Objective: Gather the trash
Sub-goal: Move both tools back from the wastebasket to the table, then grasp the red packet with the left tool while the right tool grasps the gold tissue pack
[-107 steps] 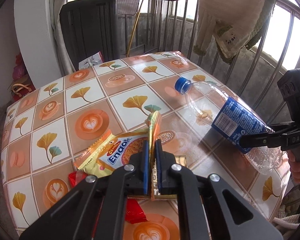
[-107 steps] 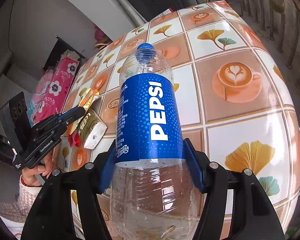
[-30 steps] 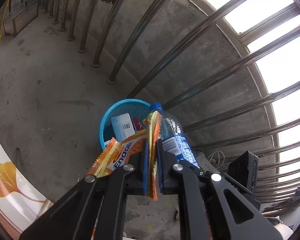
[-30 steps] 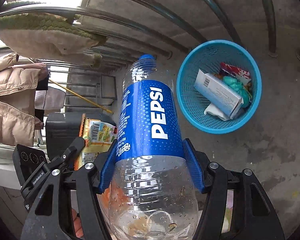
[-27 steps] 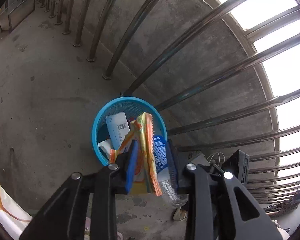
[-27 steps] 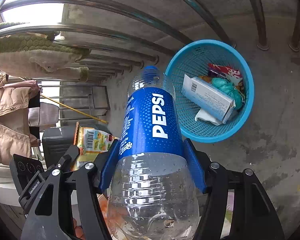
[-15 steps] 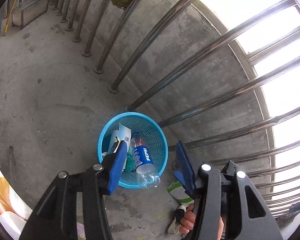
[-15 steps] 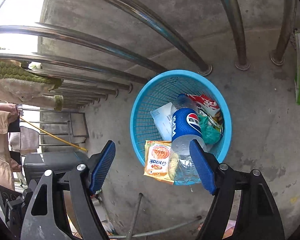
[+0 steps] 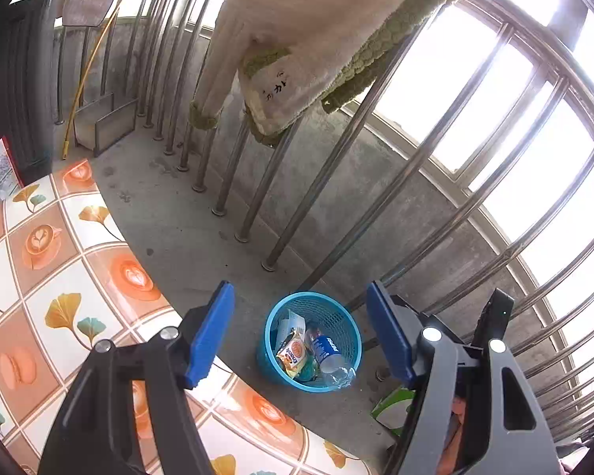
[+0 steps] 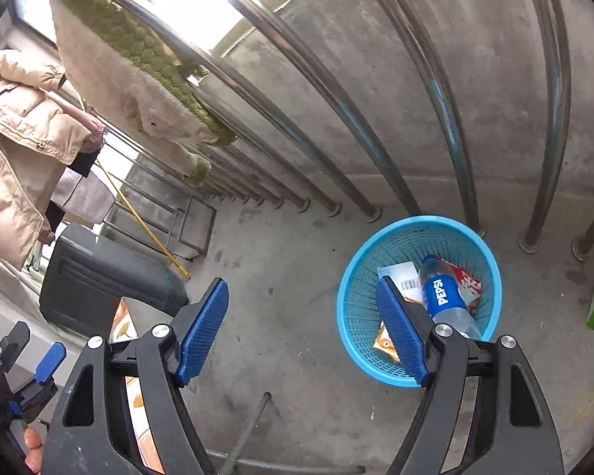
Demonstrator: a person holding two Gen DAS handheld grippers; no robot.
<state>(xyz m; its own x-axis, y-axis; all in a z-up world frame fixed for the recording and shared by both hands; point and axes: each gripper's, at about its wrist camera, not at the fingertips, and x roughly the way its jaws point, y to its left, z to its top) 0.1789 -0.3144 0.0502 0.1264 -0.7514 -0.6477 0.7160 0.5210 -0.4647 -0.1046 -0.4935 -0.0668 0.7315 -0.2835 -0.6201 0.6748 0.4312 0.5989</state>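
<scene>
— Both hands are empty now. The left gripper (image 9: 299,330) has let the snack packet go; its jaws are spreading wider with only air between them, and it has pulled up and back over the surface (image 9: 71,277).

— And the right?

— The right gripper (image 10: 303,330) stands spread too, nothing between its jaws. A second ago it was clamped round the bottle; now that bottle (image 10: 445,303) lies in the bin (image 10: 352,316), cap toward the far wall.

— So both pieces landed inside?

— Yes. From the left view the packet (image 9: 295,356) sits on top of the heap, just beside the bottle, with the white carton (image 10: 400,275) and a red wrapper (image 10: 465,281) behind them. Nothing has spilled onto the floor (image 9: 202,245) around the bin, as far as I can see.

— Anything left to fetch?

— The bit of surface I can see from here is bare tiles, but most of it is out of view, so I can't say. I'd guess this drop is done and the hands go back to check for more.

— Beyond the bin?

— Just the railing (image 10: 447,118) and a towel (image 9: 316,39) hung over it.
</scene>
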